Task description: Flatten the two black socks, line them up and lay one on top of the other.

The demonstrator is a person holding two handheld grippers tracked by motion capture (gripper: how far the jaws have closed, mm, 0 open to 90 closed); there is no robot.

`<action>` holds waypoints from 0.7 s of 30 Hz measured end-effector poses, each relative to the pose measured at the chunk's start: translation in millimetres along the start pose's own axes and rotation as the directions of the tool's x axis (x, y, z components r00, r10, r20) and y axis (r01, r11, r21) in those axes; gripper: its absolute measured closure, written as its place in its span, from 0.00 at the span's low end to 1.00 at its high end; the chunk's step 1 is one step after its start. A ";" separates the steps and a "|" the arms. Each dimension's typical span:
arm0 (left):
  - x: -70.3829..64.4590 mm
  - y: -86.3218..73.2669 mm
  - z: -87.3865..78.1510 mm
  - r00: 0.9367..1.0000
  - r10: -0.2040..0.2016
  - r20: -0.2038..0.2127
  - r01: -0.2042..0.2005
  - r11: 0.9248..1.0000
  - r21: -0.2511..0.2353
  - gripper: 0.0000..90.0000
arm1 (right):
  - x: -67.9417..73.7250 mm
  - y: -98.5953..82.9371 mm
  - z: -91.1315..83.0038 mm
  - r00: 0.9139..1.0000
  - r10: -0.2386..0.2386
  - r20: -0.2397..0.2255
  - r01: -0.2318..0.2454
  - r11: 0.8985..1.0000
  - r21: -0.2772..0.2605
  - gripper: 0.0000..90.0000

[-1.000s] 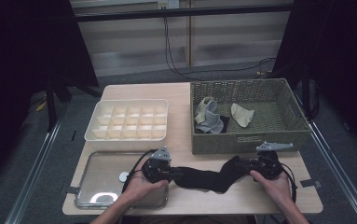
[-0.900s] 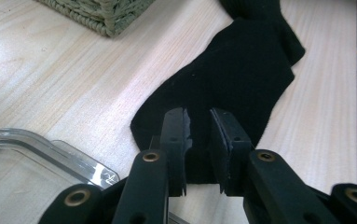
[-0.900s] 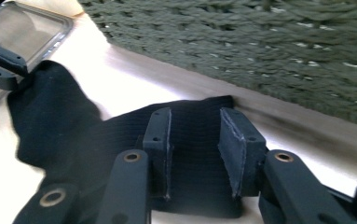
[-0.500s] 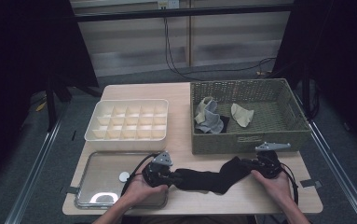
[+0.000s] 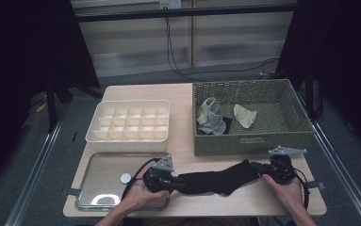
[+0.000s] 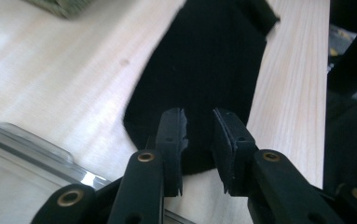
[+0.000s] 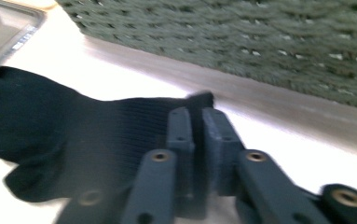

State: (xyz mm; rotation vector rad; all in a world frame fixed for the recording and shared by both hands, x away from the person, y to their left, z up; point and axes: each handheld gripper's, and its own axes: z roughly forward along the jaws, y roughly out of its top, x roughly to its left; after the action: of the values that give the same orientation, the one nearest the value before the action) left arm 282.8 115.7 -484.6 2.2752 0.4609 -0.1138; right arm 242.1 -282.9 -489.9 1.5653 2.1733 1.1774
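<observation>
While my right claw (image 5: pixel 263 169) pinches one end of the black sock (image 5: pixel 216 179) and my left claw (image 5: pixel 174 181) stands spread over the other end, the sock lies flat on the worktop (image 5: pixel 187 94), stretched out, I judge, for folding.

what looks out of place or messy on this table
Little stands out. The black sock lies crumpled on the table edge between the left gripper and right gripper, outside the basket, where a grey sock and a beige sock lie loosely.
</observation>
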 end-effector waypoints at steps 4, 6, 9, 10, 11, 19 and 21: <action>7.2 0.1 -2.8 1.000 -0.025 -0.010 0.024 1.000 -0.019 0.80 | 6.9 1.6 -3.4 0.999 -0.023 -0.039 0.022 0.999 -0.039 0.72; 7.8 0.6 -3.2 1.000 -0.022 -0.018 0.022 1.000 -0.013 0.80 | 9.2 2.0 -2.2 0.998 -0.031 -0.051 0.030 0.999 -0.034 0.69; 8.3 1.6 -4.9 0.999 -0.039 -0.018 0.039 0.999 -0.018 0.80 | 17.1 4.0 2.7 0.995 -0.037 -0.090 0.034 0.999 -0.026 0.63; 8.6 1.6 -4.4 0.999 -0.031 -0.019 0.031 0.999 -0.010 0.80 | 19.8 4.8 4.6 0.995 -0.044 -0.093 0.042 0.999 -0.021 0.61; 8.4 0.9 -3.3 0.999 -0.031 -0.017 0.031 0.999 -0.008 0.80 | 22.4 5.2 7.0 0.993 -0.052 -0.104 0.051 0.999 -0.013 0.61; 8.4 -1.0 9.0 0.999 -0.036 -0.018 0.037 0.999 0.024 0.79 | 41.4 6.8 30.9 0.984 -0.088 -0.153 0.099 0.993 0.065 0.59; 9.3 -1.2 10.0 0.999 -0.030 -0.016 0.030 0.999 0.020 0.79 | 42.2 6.1 33.6 0.985 -0.101 -0.143 0.113 0.991 0.078 0.63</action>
State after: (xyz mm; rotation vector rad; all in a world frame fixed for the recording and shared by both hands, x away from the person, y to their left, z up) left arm 291.7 111.9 -494.4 2.2913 0.5044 -0.1170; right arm 248.7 -229.4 -496.5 1.4170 2.3934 1.2078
